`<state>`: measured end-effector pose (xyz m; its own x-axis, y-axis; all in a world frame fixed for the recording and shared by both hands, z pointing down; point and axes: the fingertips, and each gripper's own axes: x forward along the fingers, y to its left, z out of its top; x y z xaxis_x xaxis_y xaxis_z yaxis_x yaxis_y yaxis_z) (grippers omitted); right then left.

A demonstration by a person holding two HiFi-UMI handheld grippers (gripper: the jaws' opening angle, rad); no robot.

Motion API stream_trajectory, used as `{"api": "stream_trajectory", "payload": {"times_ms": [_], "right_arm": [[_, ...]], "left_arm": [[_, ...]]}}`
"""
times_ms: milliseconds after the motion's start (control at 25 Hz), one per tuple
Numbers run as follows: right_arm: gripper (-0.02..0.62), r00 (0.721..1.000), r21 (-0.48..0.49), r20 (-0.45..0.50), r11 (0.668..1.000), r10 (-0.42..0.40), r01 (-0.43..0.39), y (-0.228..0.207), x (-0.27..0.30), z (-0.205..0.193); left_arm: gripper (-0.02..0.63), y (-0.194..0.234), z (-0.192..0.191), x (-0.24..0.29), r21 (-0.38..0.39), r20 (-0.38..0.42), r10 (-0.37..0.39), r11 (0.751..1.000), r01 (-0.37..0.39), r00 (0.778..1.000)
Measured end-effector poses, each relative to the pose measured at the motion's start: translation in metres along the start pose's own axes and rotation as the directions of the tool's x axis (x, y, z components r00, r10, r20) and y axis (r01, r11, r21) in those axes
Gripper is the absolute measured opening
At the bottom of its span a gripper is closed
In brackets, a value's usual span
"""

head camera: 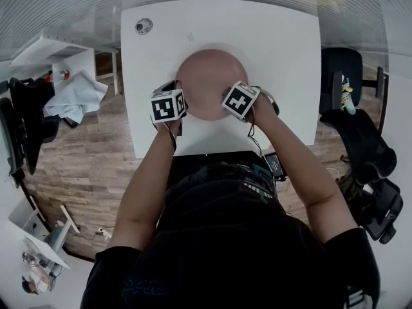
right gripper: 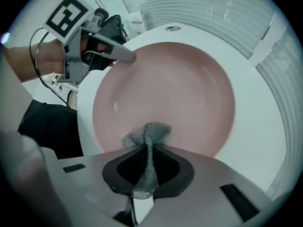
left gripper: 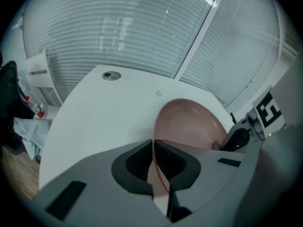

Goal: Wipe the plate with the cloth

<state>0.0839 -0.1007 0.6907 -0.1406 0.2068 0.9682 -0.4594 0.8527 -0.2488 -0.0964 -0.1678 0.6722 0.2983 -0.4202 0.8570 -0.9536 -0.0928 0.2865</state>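
Plate, pink and round, is lying flat near the middle of the white bench, its hollow facing up. In the head view the left tongs are meeting the plate's rim at about 8 o'clock. Their own view is showing the jaws drawn almost together, pinching the thin rim edgewise between the dark pads. The right tongs are coming in over the rim at about 4 o'clock, pointing steeply down. Their jaws are closed on a strip of grey mesh cloth. The cloth is running up between the pads, and its bunched end is sticking out past the tips. In the right gripper view that bunch is sitting at the plate's 6 o'clock edge, just inside the rim. Whether it is pressing on the surface is not clear. The plate's inner face is looking clean and bare. A small metal disc is lying on the bench at 10 o'clock from the plate, well apart from it. The person's forearms are reaching in from 6 o'clock.
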Motion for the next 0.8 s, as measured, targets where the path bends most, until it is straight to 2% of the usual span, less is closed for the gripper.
{"api": "stream_trajectory", "payload": {"times_ms": [200,320,440,600,800], "right_arm": [[0.044,0.989,0.043,0.037,0.989,-0.142,0.140,-0.055,-0.013,0.012],[0.044,0.966,0.040,0.075,0.969,-0.248,0.246,-0.081,-0.020,0.036],[0.044,0.942,0.029,0.146,0.953,-0.303,0.302,-0.098,-0.024,0.067],[0.044,0.932,-0.030,0.218,0.953,-0.289,0.303,-0.094,-0.023,0.110],[0.043,0.938,-0.133,0.283,0.960,-0.202,0.247,-0.054,-0.016,0.146]], "left_arm": [[0.032,-0.004,-0.004,0.003,0.055,-0.022,-0.008,0.998,0.009,1.000],[0.032,-0.004,-0.004,0.003,0.057,-0.033,-0.013,0.998,0.015,0.999],[0.032,-0.004,-0.003,0.004,0.050,-0.034,-0.019,0.999,0.021,0.999],[0.031,-0.004,-0.004,0.004,0.035,-0.031,-0.018,0.999,0.019,0.999],[0.031,-0.004,-0.003,0.003,0.014,-0.019,-0.013,1.000,0.013,1.000]]}}
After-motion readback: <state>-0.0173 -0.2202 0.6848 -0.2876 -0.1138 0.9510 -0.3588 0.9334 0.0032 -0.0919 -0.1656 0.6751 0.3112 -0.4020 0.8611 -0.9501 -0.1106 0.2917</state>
